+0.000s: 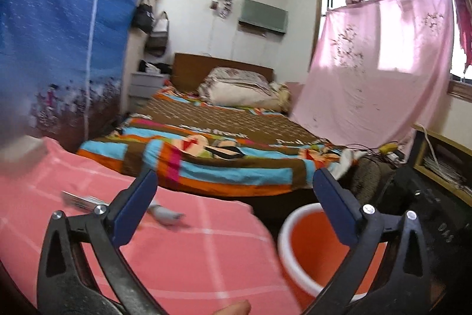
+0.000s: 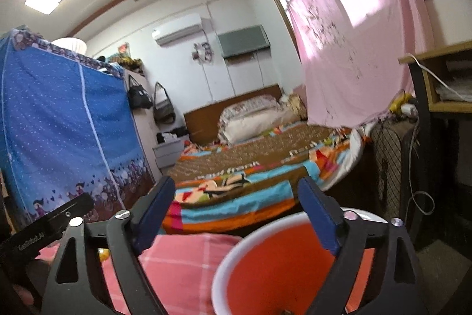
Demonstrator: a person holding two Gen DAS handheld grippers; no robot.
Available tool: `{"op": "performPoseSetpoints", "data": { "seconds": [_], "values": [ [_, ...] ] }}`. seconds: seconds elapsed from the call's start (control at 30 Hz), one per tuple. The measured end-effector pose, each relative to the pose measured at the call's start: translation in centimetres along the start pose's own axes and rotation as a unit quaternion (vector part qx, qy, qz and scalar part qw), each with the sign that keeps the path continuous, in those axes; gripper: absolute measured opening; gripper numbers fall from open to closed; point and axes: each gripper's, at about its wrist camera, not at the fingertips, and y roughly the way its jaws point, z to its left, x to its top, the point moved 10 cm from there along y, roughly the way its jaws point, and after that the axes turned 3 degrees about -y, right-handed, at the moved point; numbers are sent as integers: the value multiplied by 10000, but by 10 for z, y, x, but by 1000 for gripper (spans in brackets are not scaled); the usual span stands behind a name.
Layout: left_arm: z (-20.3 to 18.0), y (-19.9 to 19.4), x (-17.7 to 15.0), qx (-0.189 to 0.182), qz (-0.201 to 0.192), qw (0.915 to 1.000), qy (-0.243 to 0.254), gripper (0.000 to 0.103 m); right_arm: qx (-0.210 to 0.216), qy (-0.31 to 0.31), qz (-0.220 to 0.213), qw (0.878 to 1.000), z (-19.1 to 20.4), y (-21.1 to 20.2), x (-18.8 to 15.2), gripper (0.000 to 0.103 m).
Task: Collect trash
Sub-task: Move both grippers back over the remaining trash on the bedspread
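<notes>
Tools spread, empty, above bucket rim.

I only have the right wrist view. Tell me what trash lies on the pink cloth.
Observer: A small grey scrap lies on the pink cloth, left of the orange bucket.
Operator: Report anything else there.
Observer: A flat silvery item lies farther left on the cloth, too blurred to identify.
Operator: Give me the left gripper.
Observer: The left gripper is open, with nothing between its fingers.
</notes>
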Motion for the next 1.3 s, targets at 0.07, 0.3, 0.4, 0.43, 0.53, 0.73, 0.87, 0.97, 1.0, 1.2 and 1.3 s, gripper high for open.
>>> {"op": "performPoseSetpoints", "data": {
  "seconds": [0.07, 0.3, 0.4, 0.43, 0.53, 0.73, 0.87, 0.97, 1.0, 1.2, 1.3],
  "values": [
    [15, -7, 3, 131, -74, 9999, 38, 103, 71, -36, -161, 9998, 11, -3, 4, 103],
    [65, -43, 16, 534, -539, 9969, 223, 103, 587, -328, -548, 9962, 67, -7, 9, 103],
    [85, -56, 21, 686, -693, 9948, 283, 103, 791, -490, -677, 9934, 92, -7, 9, 103],
    [92, -59, 22, 728, -730, 9942, 299, 103, 858, -533, -711, 9923, 101, -7, 8, 103],
    [114, -67, 27, 878, -806, 9923, 351, 103, 1040, -657, -690, 9900, 123, -3, 3, 103],
    [155, -63, 29, 1123, -761, 9898, 443, 103, 1229, -1034, -343, 9864, 162, 19, -18, 103],
    [180, -46, 27, 1251, -556, 9902, 286, 103, 1281, -1255, -60, 9838, 178, 38, -32, 103],
    [200, -27, 21, 1327, -229, 9908, 92, 103, 1346, -1397, 247, 9807, 186, 58, -45, 103],
    [209, -17, 16, 1331, 4, 9911, -50, 103, 1382, -1455, 425, 9787, 191, 69, -52, 103],
    [233, 17, -8, 1228, 815, 9860, -776, 103, 1552, -1527, 1590, 9630, 208, 114, -97, 103],
    [233, 31, -22, 1215, 1160, 9821, -857, 103, 1612, -1607, 2045, 9520, 215, 128, -114, 99]
  ]
}}
